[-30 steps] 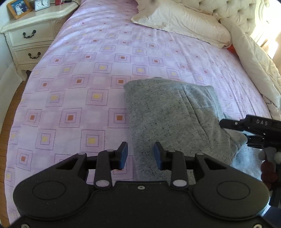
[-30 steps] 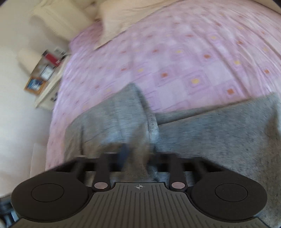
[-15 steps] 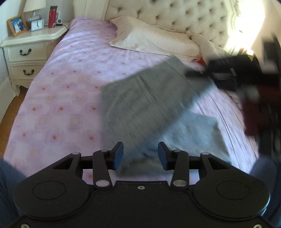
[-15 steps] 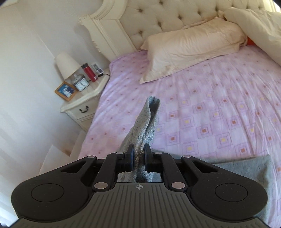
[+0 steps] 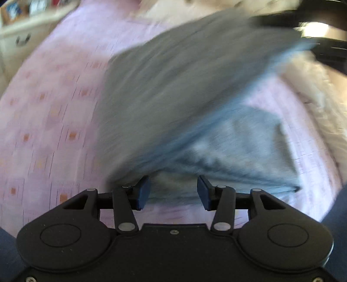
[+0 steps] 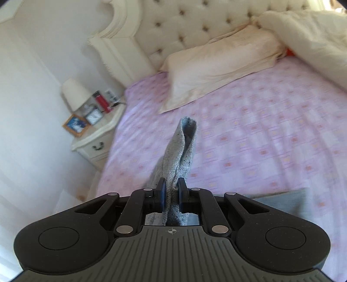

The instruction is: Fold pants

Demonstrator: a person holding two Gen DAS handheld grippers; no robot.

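The grey pants lie on the pink patterned bed, blurred in the left wrist view. One layer is lifted like a tent toward the upper right, where the dark shape of my right gripper holds it up. A lower layer stays flat on the sheet. My left gripper is open at the pants' near edge, its pads apart from the cloth. In the right wrist view my right gripper is shut on a bunched fold of the pants that sticks up past its pads.
A cream pillow and a tufted headboard are at the far end of the bed, with a cream duvet along the right side. A white nightstand with a lamp and photo frame stands on the left. A person's blue-clad leg is near.
My right gripper has risen with the pants' edge, lifting one layer off the bed. My left gripper has opened wider and moved closer to the pants' near edge.
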